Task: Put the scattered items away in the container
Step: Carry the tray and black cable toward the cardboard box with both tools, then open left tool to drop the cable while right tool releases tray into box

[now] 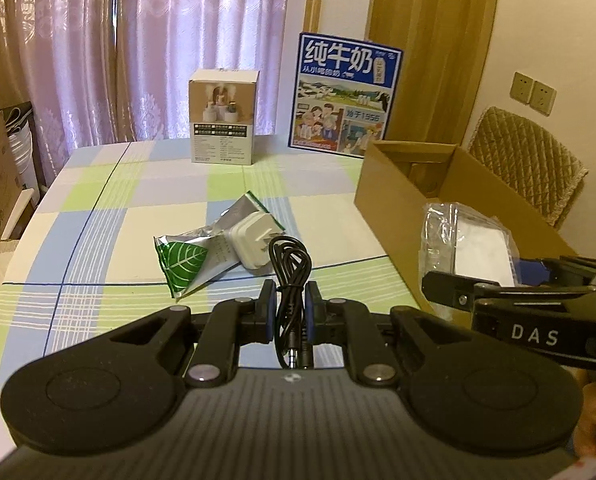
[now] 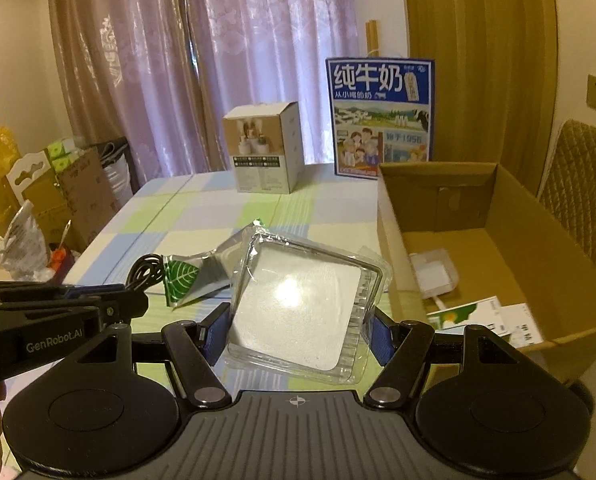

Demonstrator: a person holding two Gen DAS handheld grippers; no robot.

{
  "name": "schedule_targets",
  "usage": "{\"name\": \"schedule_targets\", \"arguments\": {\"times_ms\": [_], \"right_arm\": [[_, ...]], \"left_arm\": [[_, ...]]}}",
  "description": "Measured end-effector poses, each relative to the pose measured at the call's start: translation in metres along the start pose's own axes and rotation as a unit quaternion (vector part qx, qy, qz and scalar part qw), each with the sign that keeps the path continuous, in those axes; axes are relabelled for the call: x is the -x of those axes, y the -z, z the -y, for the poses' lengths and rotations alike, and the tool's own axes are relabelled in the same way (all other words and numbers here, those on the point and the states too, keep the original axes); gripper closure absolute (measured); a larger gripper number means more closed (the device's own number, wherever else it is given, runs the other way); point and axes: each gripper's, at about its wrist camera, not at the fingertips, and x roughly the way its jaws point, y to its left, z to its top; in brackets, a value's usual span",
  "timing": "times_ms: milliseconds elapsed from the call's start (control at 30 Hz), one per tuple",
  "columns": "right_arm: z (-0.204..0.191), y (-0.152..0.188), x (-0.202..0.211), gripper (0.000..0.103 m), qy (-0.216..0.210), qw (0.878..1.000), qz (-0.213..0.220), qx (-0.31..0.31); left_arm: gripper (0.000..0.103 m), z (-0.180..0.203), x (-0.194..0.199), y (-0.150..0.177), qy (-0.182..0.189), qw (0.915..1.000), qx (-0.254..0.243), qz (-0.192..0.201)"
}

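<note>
My left gripper (image 1: 291, 308) is shut on a coiled black cable (image 1: 291, 276) and holds it above the checked tablecloth; the cable also shows in the right wrist view (image 2: 143, 272). My right gripper (image 2: 295, 326) is shut on a clear plastic case (image 2: 302, 304) with a white insert, just left of the open cardboard box (image 2: 510, 200). The case also shows in the left wrist view (image 1: 466, 240). A green-leaf foil packet (image 1: 185, 258) and a white plug adapter (image 1: 253, 240) lie on the table. The box (image 1: 394, 196) holds a small clear case (image 2: 434, 272) and a printed carton (image 2: 486, 314).
A small product box (image 1: 223, 116) and a blue milk carton box (image 1: 344, 94) stand at the table's far edge. A quilted chair (image 1: 526, 160) is behind the cardboard box. Boxes and bags (image 2: 57, 200) are stacked left of the table.
</note>
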Motion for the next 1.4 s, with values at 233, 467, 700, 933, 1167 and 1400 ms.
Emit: {"name": "schedule_targets", "arguments": {"times_ms": [233, 467, 700, 933, 1167, 1400], "right_arm": [[0.023, -0.004, 0.025, 0.037, 0.017, 1.0, 0.016, -0.014], [0.059, -0.004, 0.046, 0.037, 0.05, 0.998, 0.025, -0.037], [0.1, -0.005, 0.06, 0.037, 0.076, 0.995, 0.023, -0.052], [0.132, -0.007, 0.068, 0.037, 0.092, 0.994, 0.025, -0.06], [0.155, -0.01, 0.065, 0.037, 0.101, 0.993, 0.023, -0.058], [0.176, -0.016, 0.057, 0.037, 0.11, 0.992, 0.019, -0.053]], "left_arm": [[0.092, 0.025, 0.015, -0.002, 0.013, 0.9999, -0.01, 0.003], [0.092, 0.065, 0.014, -0.008, 0.042, 0.9986, -0.03, 0.005], [0.092, 0.108, 0.003, -0.015, 0.076, 0.996, -0.048, -0.001], [0.092, 0.141, -0.011, -0.02, 0.096, 0.9933, -0.062, -0.009], [0.092, 0.164, -0.026, -0.026, 0.113, 0.9913, -0.066, -0.012], [0.092, 0.181, -0.043, -0.034, 0.126, 0.9897, -0.068, -0.014]]}}
